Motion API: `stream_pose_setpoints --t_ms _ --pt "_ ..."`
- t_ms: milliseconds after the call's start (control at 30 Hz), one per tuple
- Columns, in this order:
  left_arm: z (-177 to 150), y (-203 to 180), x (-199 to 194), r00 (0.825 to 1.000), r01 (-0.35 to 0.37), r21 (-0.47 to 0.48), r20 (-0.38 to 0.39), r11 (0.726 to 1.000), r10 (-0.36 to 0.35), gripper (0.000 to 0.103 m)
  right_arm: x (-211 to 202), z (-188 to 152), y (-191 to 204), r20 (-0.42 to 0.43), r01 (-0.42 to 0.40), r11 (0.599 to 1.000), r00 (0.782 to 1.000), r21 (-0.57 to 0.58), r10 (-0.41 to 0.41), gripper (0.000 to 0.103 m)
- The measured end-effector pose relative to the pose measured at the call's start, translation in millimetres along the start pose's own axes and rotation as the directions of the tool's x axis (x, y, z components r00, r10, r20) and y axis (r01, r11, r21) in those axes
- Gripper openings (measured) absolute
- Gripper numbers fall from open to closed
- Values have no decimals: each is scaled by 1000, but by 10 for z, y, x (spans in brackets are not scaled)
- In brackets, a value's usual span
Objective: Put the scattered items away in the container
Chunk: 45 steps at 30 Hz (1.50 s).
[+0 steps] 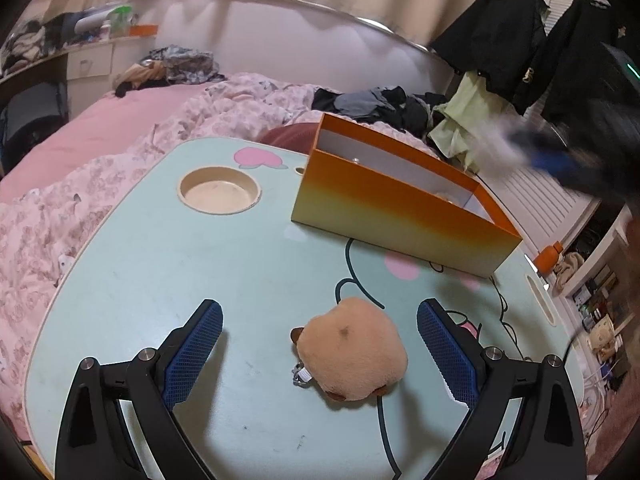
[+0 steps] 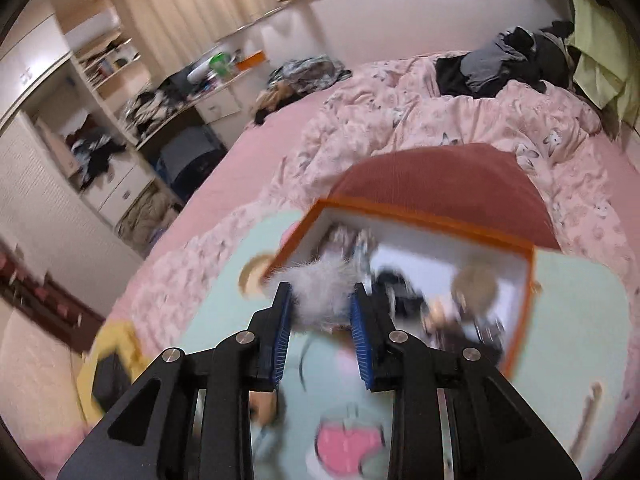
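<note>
A tan plush toy (image 1: 352,354) with a small metal clip lies on the mint-green table (image 1: 140,260). My left gripper (image 1: 320,350) is open, its jaws on either side of the plush and apart from it. The orange box (image 1: 400,216) stands behind the plush. In the right wrist view my right gripper (image 2: 322,304) is shut on a white fluffy item (image 2: 320,286) and holds it above the table, in front of the orange box (image 2: 420,216). The box holds several small items, blurred. The right gripper shows blurred in the left wrist view (image 1: 540,148), up beyond the box.
A round cup recess (image 1: 219,190) sits in the table's far left. A bed with a pink quilt (image 1: 120,152) and a red cushion (image 2: 440,184) lies behind the table. Dark clothes (image 1: 520,40) hang at the right. An orange bottle (image 1: 549,258) stands past the table's right edge.
</note>
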<state>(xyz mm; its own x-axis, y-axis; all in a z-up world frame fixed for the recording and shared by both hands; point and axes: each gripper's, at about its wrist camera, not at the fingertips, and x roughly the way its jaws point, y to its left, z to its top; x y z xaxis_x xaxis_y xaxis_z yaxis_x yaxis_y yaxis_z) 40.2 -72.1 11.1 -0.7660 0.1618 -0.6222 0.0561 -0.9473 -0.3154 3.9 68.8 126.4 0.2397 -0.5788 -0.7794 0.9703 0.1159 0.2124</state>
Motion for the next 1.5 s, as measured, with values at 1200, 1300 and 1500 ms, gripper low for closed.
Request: stream_pose_setpoints --t_ms 1200,1300,1500 --pt "1082 -877 360 971 76 284 -237 956 -7 98 -110 -1673 -400 104 296 938 943 180 -317 66" --pt "1233 -976 582 969 49 314 -246 948 31 98 -36 -1735 -370 83 323 932 937 166 -339 67" --pt "1279 -983 887 946 89 231 -324 969 -10 93 16 -1775 -308 83 376 919 919 116 -387 80"
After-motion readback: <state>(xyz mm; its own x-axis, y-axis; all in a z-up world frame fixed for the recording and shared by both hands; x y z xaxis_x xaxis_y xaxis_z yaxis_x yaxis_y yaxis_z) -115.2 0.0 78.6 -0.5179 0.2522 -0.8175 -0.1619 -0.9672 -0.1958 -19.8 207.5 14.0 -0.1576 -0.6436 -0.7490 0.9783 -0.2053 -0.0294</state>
